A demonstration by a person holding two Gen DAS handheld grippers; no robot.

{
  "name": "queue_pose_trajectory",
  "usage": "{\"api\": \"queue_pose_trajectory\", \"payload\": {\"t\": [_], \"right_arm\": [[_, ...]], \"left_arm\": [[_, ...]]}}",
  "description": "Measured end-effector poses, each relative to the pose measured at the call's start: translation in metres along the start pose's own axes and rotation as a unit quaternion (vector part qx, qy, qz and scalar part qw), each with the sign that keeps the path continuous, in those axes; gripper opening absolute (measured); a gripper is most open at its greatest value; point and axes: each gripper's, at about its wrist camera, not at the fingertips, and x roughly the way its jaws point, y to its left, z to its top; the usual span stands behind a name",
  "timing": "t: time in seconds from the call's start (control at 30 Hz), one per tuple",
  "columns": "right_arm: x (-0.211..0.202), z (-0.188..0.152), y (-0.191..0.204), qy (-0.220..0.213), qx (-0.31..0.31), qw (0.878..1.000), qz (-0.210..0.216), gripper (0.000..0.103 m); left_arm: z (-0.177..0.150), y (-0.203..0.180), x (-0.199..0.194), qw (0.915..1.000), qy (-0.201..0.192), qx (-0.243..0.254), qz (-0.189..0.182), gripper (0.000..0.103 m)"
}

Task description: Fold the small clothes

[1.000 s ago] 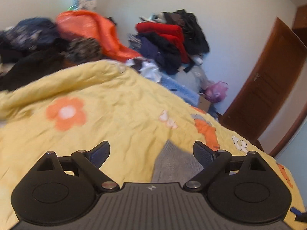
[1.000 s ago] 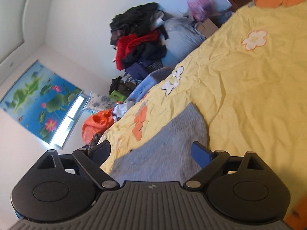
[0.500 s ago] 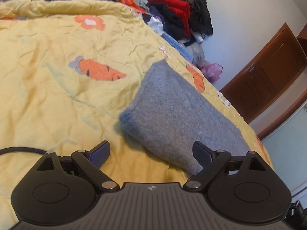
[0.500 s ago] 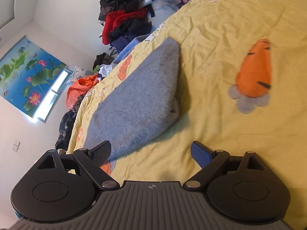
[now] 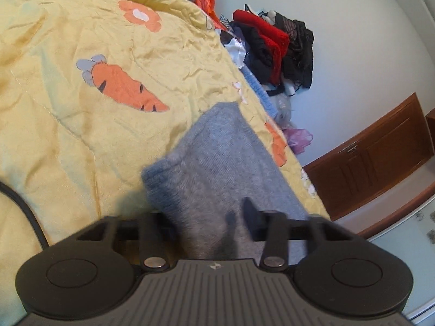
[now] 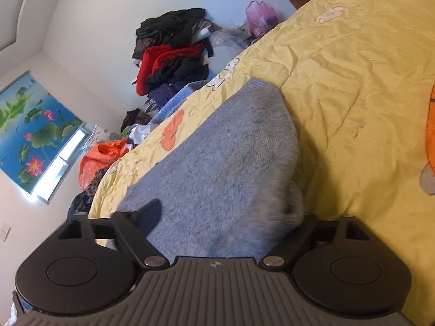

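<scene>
A grey knitted garment point(image 5: 223, 157) lies folded on the yellow carrot-print quilt point(image 5: 81, 135). My left gripper point(image 5: 204, 217) is at its near corner with its jaws closing. The cloth fills the gap between them; the right finger point(image 5: 250, 212) presses on top and the left finger is hidden at the cloth's edge. In the right wrist view the same garment point(image 6: 231, 149) fills my right gripper point(image 6: 225, 214), whose jaws are closing too. Its left finger point(image 6: 152, 212) rests on the knit, and the bulging fold hides the right one.
A black cable point(image 5: 24, 206) crosses the quilt at the left. A pile of red and black clothes point(image 5: 272, 46) stands against the wall past the bed. A brown wooden door point(image 5: 380, 163) is at the right, and an orange bag point(image 6: 100, 157) lies near the window.
Both grippers have dropped down onto the near end of the grey garment. Their jaws, wide open before, have narrowed around the cloth.
</scene>
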Motion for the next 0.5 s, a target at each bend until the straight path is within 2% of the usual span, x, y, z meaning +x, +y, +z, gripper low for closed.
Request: {"api": "queue_pose_trajectory", "payload": {"t": [0.03,0.07,0.13,0.3,0.5], "right_arm": [[0.007,0.000,-0.009,0.013,0.028,1.000,-0.001,0.022],[0.010,0.000,-0.018,0.012,0.052,0.999,0.011,0.012],[0.008,0.001,-0.026,0.013,0.084,0.996,0.035,0.013],[0.000,-0.002,-0.018,0.003,0.070,0.997,0.038,0.015],[-0.024,0.005,0.002,0.000,0.049,0.997,0.066,0.015]], "left_arm": [[0.000,0.002,0.002,1.0000,0.003,-0.004,-0.002,0.021],[0.001,0.005,0.005,0.9999,0.009,-0.008,0.002,0.014],[0.004,0.008,0.007,0.9998,0.016,-0.007,0.003,0.007],[0.004,-0.013,-0.005,0.9975,0.005,0.068,0.022,0.005],[0.014,-0.019,-0.036,0.9980,0.012,0.062,-0.003,0.005]]}}
